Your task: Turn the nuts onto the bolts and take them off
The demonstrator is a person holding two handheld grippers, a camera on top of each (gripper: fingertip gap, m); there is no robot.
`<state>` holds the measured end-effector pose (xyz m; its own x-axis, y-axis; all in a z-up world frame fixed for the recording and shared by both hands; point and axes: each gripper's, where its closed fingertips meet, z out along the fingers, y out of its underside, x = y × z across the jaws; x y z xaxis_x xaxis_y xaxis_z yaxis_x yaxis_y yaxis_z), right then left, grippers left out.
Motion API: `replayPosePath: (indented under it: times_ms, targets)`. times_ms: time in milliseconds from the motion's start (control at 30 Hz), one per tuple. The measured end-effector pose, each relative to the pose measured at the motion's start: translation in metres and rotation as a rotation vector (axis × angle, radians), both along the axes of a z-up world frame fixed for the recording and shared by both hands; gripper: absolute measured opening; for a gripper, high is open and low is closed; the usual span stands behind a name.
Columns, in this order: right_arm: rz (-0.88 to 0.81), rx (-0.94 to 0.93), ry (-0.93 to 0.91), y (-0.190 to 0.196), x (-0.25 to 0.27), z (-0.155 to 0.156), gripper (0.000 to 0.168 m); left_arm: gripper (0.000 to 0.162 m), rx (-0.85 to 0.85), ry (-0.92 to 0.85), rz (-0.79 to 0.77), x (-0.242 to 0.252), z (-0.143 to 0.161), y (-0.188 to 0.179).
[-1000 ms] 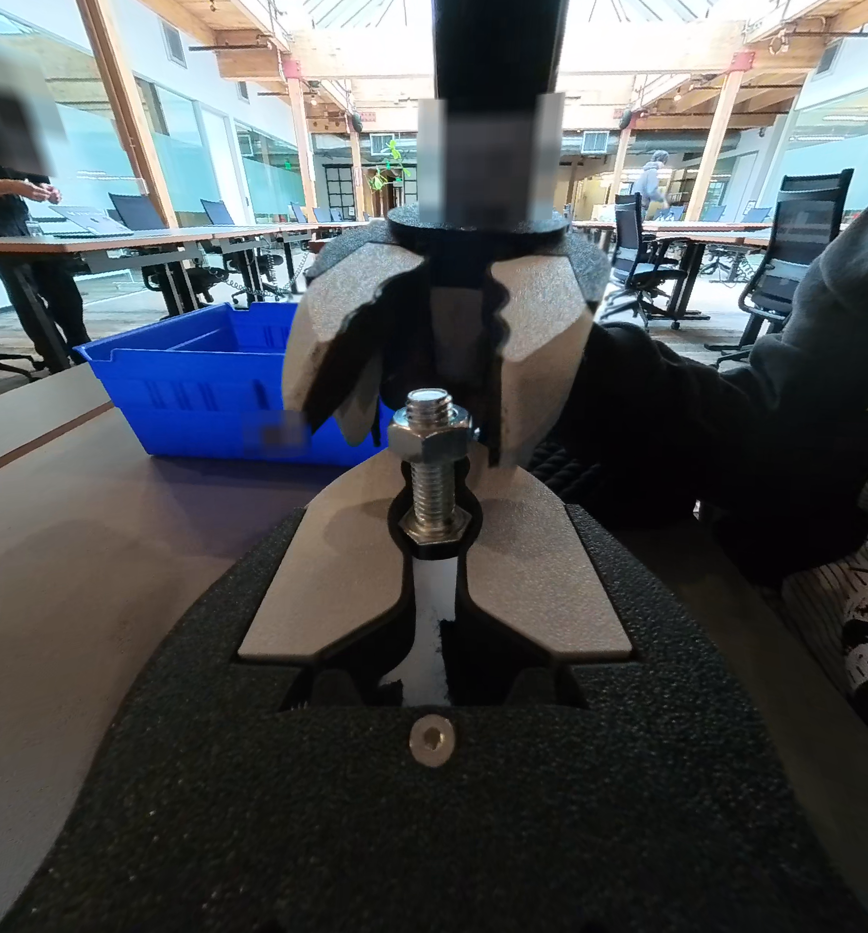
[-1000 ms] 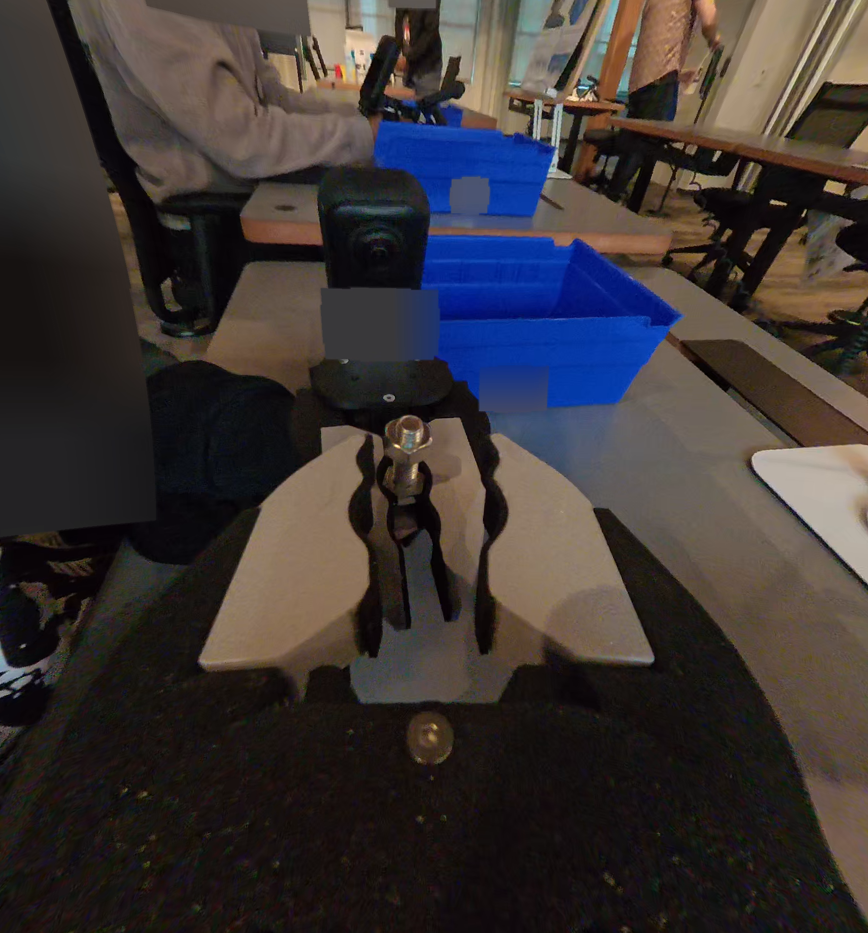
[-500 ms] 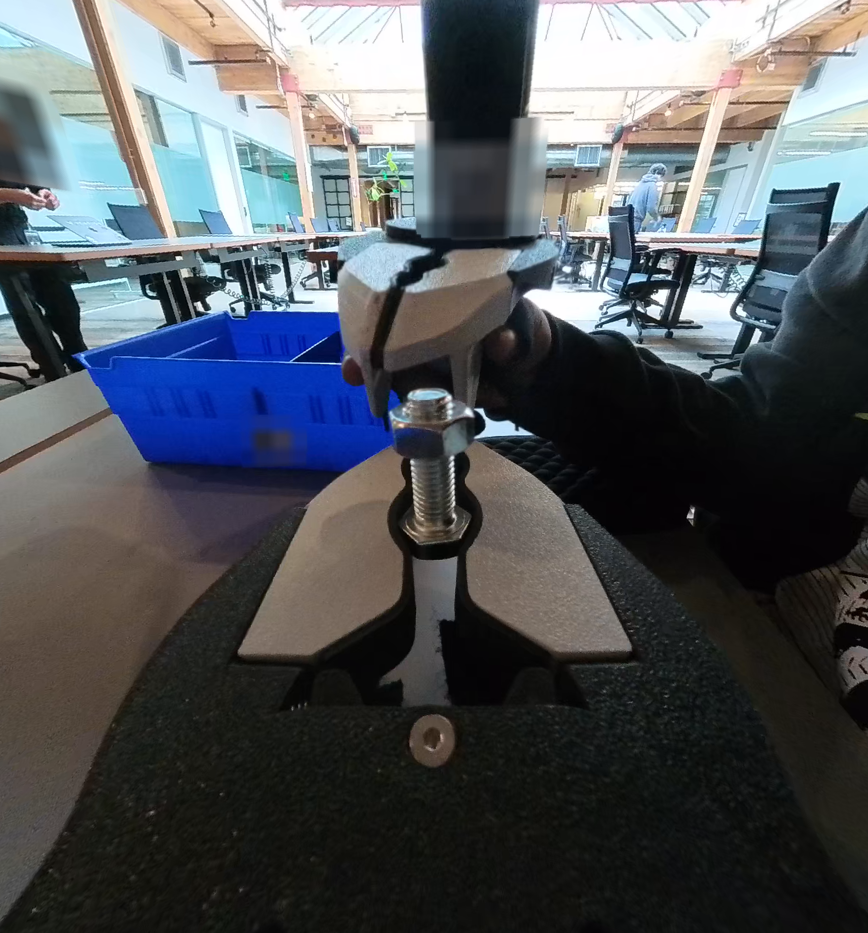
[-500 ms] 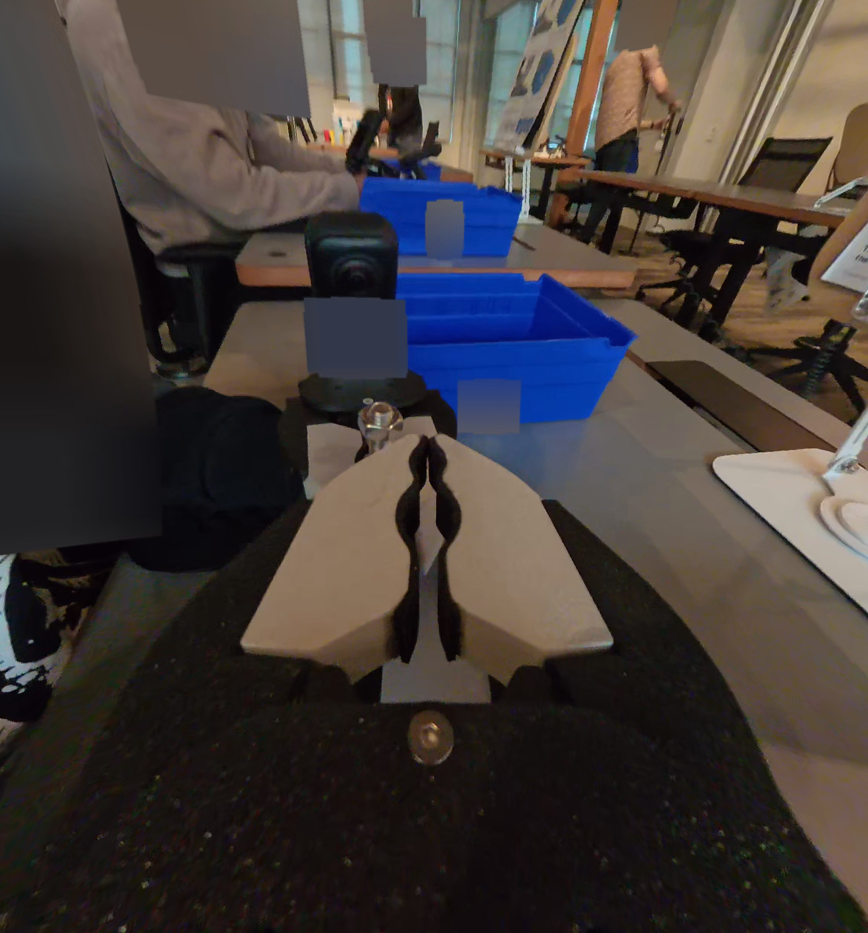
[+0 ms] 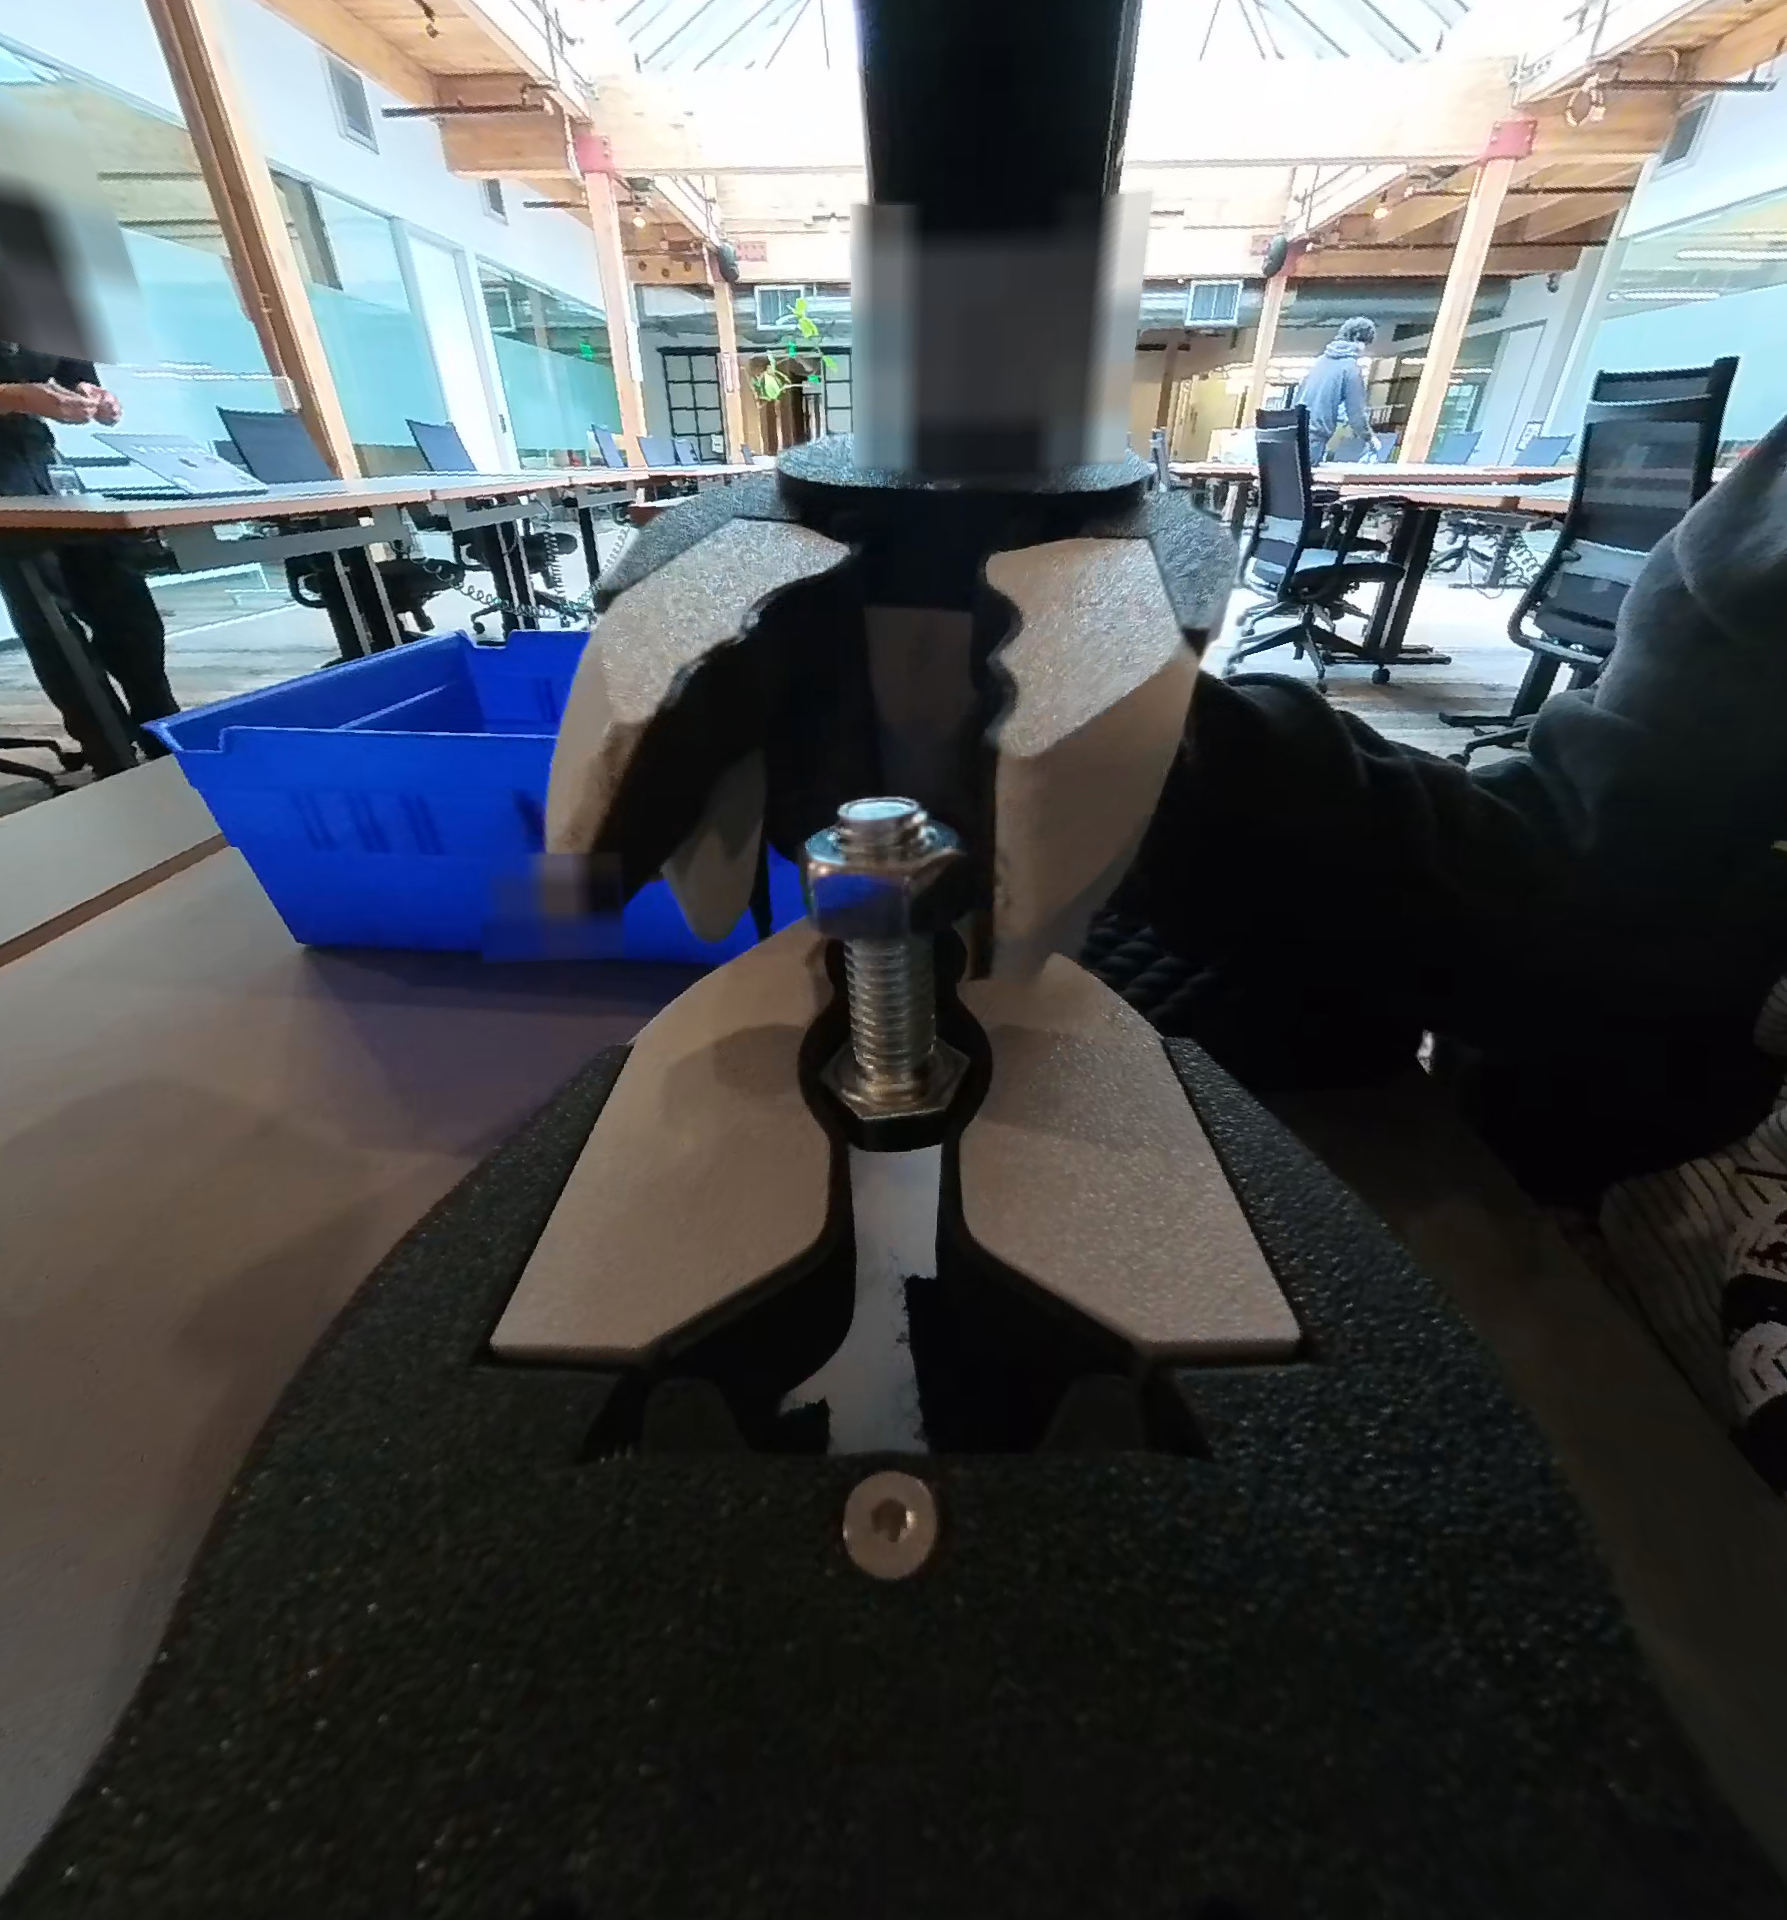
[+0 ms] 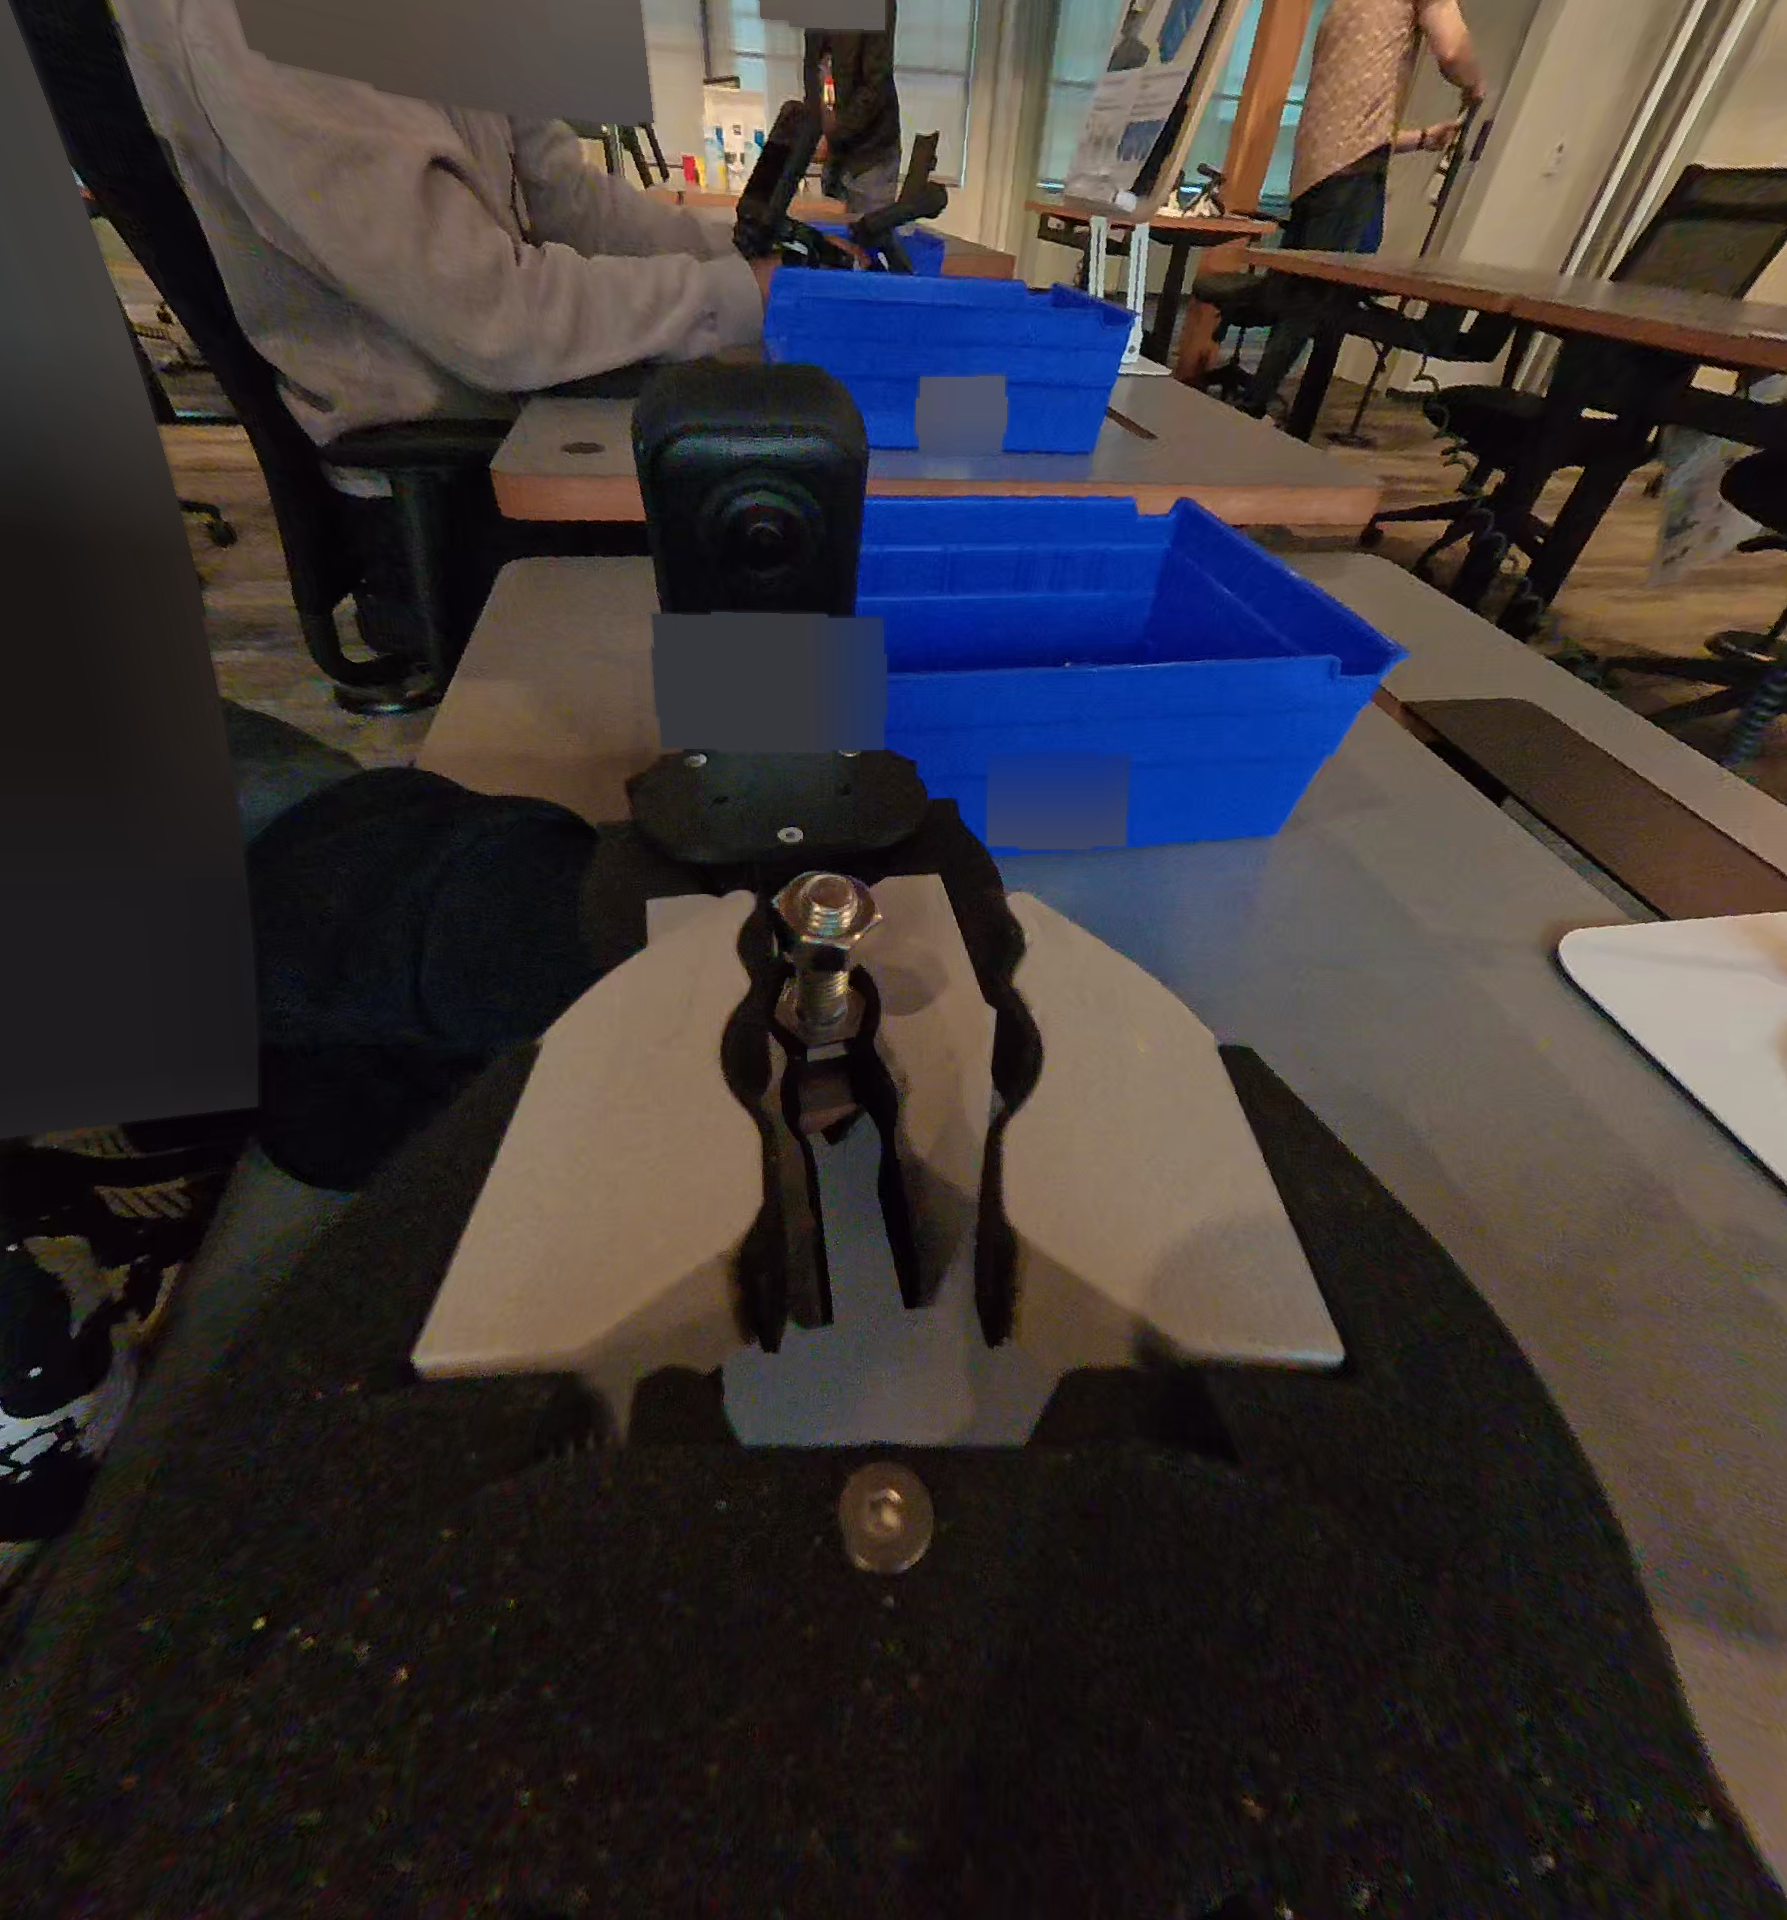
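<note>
The left gripper [image 5: 894,1049] clamps the bolt [image 5: 887,1008] upright by its head. The nut [image 5: 873,883] sits near the bolt's tip, between the right gripper's [image 6: 884,1023] spread fingers (whether they touch it is unclear). A blue bin [image 6: 1128,727] stands far behind on the table [image 6: 1388,987].

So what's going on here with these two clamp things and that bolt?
A person holds a two-finger gripper in each hand over a grey table. The left gripper is shut on the head end of an upright bolt. A nut sits near the bolt's top. The right gripper is open, its fingers either side of the nut, apparently about to grip and turn it. A blue bin stands behind.
</note>
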<state>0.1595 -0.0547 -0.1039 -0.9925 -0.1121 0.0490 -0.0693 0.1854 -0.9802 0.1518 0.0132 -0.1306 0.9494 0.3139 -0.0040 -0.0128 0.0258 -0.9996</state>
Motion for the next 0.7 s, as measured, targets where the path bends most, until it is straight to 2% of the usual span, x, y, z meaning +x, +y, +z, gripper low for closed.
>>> replayPosePath:
  times_ms: [133, 200, 300, 367, 533, 700]
  targets:
    - [0.006, -0.009, 0.004, 0.01, -0.002, 0.001, 0.032, 0.013, 0.016, -0.004, 0.003, -0.001, 0.002, -0.002]
    - [-0.043, -0.024, 0.019, 0.019, -0.012, 0.003, 0.006, 0.012, 0.018, 0.0, 0.003, 0.0, 0.003, -0.002]
    - [-0.041, -0.087, -0.014, 0.027, -0.015, 0.013, 0.001, 0.012, 0.015, 0.0, 0.0, 0.0, 0.002, -0.001]
    - [-0.024, -0.101, -0.025, 0.025, -0.012, 0.015, 0.007, 0.013, 0.013, -0.001, 0.0, 0.0, 0.002, -0.001]
    - [0.032, -0.024, -0.014, 0.008, 0.004, 0.004, 0.039, 0.013, 0.009, -0.002, 0.001, 0.0, 0.001, -0.001]
    - [0.024, 0.001, -0.001, -0.002, 0.006, 0.001, 0.039, 0.012, 0.004, 0.0, -0.003, 0.0, 0.0, 0.0]
